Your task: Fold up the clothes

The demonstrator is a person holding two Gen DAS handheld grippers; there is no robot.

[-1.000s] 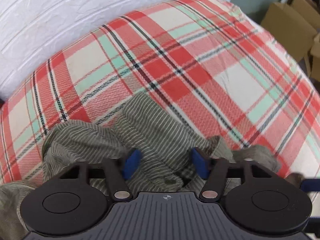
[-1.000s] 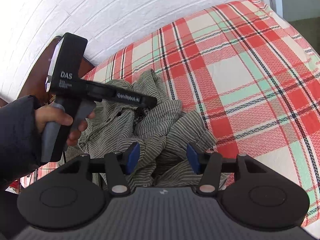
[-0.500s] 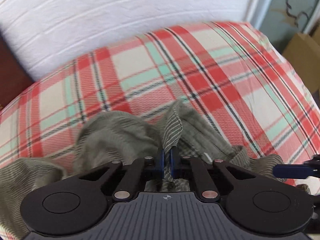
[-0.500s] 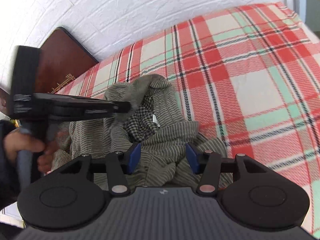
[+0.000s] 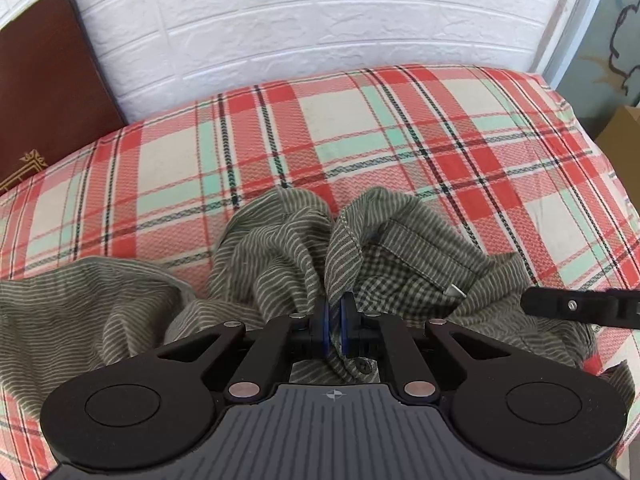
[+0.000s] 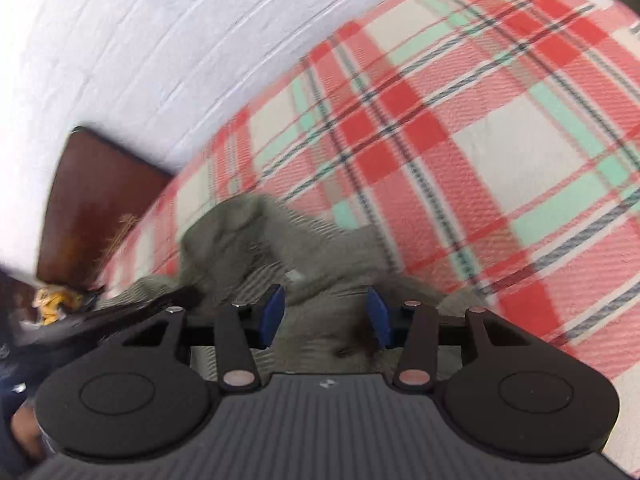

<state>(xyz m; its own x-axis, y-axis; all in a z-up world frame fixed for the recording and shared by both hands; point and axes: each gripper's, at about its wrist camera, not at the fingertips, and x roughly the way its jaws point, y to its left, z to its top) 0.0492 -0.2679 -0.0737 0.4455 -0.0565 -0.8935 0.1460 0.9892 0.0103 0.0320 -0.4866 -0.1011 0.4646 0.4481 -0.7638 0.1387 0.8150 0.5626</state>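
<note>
A crumpled olive-green striped shirt (image 5: 272,256) with a checked inner lining lies on the plaid bedsheet (image 5: 420,136). My left gripper (image 5: 335,320) is shut on a striped edge of the shirt, which stands up in a ridge just ahead of the blue pads. In the blurred right wrist view the shirt (image 6: 256,240) lies bunched under my right gripper (image 6: 323,316), which stands open with cloth showing between its blue pads. The right gripper's black finger (image 5: 580,306) pokes in at the right of the left wrist view.
A white brick-patterned wall (image 5: 320,24) runs behind the bed. A dark brown headboard (image 5: 44,80) stands at the left. A cardboard box (image 5: 624,136) sits off the bed's right edge. The person's hand (image 6: 24,428) holds the left gripper at the lower left.
My left gripper went from open to shut on the shirt's edge and lifted it. The right gripper stayed open and swung quickly over the cloth, blurring its view.
</note>
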